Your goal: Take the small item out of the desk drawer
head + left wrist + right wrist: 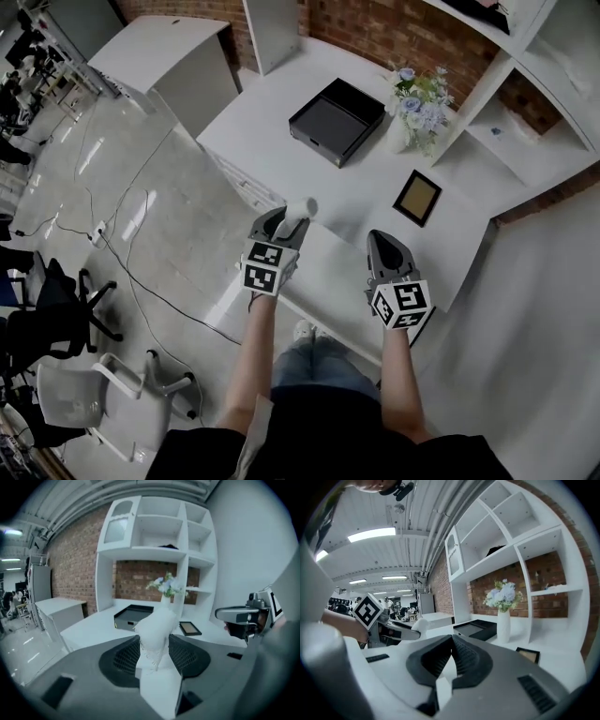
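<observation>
1. Left gripper [154, 636]: its fingers [123, 658] are pinching the small white item [157, 625] low down, with one ribbed pad pressing on each side.
2. Small white item: a soft-looking piece with a frayed edge.
   - The frayed edge is hanging between the pads, and the bulk is sticking out past the fingertips.
   - Its long axis is running along the jaws, with the free end pointing toward the black tray [337, 120].
   - It is being held in the air on the near side of the tray, well apart from it.
3. Right gripper [451, 639]: its fingers [466, 658] are meeting at the tips and gripping nothing. It is hovering to the near right of the black tray, beside the left gripper and apart from it.
4. White desk [272, 141]: it is carrying the black tray. A bare stretch of its top is lying between the tray and the held item.
5. Picture frame [417, 197]: it is lying flat to the near right of the black tray, between the tray and the right gripper.
6. Vase of flowers [412, 117]: it is standing upright just right of the black tray.
7. White shelf unit [525, 84]: it is rising to the right of the black tray, beyond the vase, against a brick wall.
8. Second white desk [169, 56]: it is standing to the far left of the black tray.
9. Office chairs [56, 309] and floor cables [122, 262]: they are sitting on the glossy floor, left of the black tray and nearer than it.
</observation>
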A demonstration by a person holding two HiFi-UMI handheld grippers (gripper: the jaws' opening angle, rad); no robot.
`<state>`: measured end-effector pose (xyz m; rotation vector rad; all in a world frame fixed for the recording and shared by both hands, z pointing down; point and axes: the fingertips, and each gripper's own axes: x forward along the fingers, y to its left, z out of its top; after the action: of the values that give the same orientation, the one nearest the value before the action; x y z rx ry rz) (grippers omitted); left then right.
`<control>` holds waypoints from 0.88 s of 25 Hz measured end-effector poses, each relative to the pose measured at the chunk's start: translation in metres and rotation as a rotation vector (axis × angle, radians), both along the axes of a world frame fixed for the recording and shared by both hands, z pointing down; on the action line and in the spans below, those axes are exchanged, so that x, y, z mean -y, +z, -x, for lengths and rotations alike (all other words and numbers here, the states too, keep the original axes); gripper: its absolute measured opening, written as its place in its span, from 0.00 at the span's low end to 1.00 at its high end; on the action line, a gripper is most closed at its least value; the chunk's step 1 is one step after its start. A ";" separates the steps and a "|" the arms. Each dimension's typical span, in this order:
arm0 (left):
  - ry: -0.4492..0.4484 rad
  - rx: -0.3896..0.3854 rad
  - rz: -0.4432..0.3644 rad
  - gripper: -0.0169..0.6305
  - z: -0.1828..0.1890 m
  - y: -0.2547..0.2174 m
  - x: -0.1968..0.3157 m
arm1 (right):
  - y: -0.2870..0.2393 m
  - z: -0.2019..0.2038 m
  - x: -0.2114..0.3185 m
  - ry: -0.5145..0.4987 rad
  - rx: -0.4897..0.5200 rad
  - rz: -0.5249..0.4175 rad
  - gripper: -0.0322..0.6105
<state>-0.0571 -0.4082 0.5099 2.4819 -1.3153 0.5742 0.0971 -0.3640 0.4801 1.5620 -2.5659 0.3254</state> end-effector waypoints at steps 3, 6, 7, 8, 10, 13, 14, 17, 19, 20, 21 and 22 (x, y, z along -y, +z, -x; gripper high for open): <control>0.003 -0.117 -0.119 0.32 -0.003 -0.045 0.000 | -0.026 -0.010 -0.003 0.047 -0.007 -0.070 0.05; -0.008 -0.278 -0.204 0.32 -0.007 -0.088 -0.004 | -0.052 -0.026 -0.007 0.100 -0.008 -0.130 0.05; -0.009 -0.321 -0.226 0.31 -0.007 -0.099 -0.006 | -0.060 -0.032 -0.009 0.121 -0.008 -0.147 0.05; -0.009 -0.358 -0.245 0.32 -0.007 -0.110 -0.009 | -0.068 -0.037 -0.011 0.143 -0.009 -0.164 0.05; -0.013 -0.434 -0.274 0.32 -0.006 -0.128 -0.015 | -0.081 -0.048 -0.016 0.186 -0.013 -0.192 0.05; -0.033 -0.564 -0.282 0.31 -0.001 -0.143 -0.019 | -0.090 -0.063 -0.023 0.243 -0.016 -0.216 0.05; -0.039 -0.586 -0.281 0.31 0.000 -0.144 -0.021 | -0.091 -0.067 -0.026 0.261 -0.016 -0.219 0.05; -0.038 -0.583 -0.282 0.31 0.001 -0.143 -0.026 | -0.090 -0.079 -0.035 0.305 -0.006 -0.218 0.05; -0.040 -0.592 -0.281 0.31 0.001 -0.143 -0.028 | -0.088 -0.085 -0.038 0.326 0.000 -0.218 0.05; -0.043 -0.594 -0.280 0.31 0.001 -0.142 -0.029 | -0.087 -0.087 -0.040 0.334 0.001 -0.217 0.05; -0.045 -0.594 -0.280 0.31 0.001 -0.142 -0.029 | -0.087 -0.089 -0.042 0.341 0.000 -0.217 0.05; -0.048 -0.592 -0.282 0.31 0.001 -0.141 -0.030 | -0.086 -0.090 -0.043 0.347 -0.006 -0.217 0.05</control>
<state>-0.0584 -0.3778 0.3685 2.5246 -1.2609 -0.3674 0.1869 -0.3208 0.3939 2.0843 -2.3842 0.0721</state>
